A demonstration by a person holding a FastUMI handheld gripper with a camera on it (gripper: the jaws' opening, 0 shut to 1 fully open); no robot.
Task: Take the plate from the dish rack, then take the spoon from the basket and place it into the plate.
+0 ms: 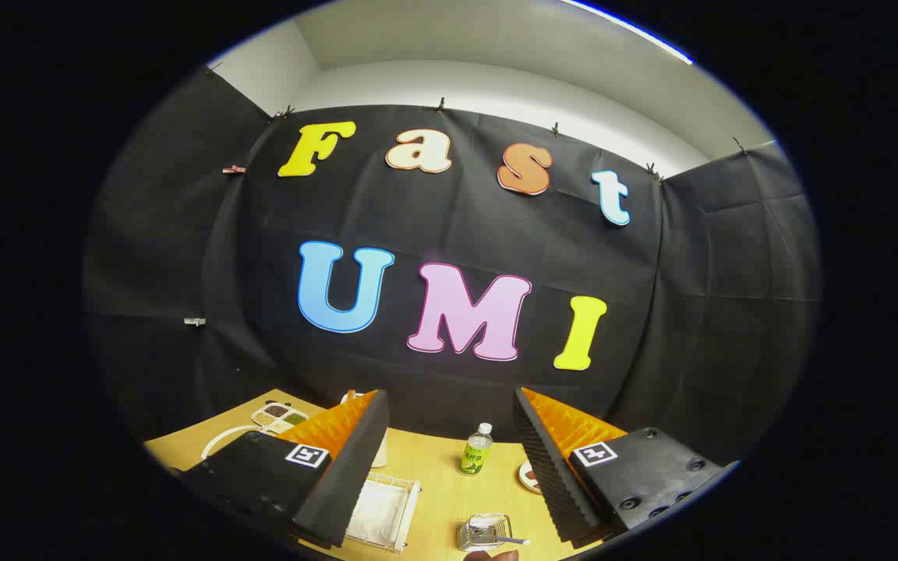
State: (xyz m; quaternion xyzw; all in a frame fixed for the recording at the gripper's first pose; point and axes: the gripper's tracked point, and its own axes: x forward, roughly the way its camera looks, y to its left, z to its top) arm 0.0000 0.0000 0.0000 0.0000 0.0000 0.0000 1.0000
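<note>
My gripper (449,405) is held high above the wooden table (433,475), open, with nothing between its fingers. Far below, between the fingers, a white wire dish rack (383,510) lies close to the left finger; I cannot tell whether a plate is in it. To its right stands a small clear basket (485,533) with a spoon (508,539) whose handle sticks out to the right. A white curved rim (219,441), perhaps a plate, lies on the table beyond the left finger's outer side.
A small green-labelled bottle (477,449) stands on the table beyond the basket. A divided tray of grains (279,417) sits at the far left. A round dish (528,476) is half hidden by the right finger, and a white cup (380,450) by the left one.
</note>
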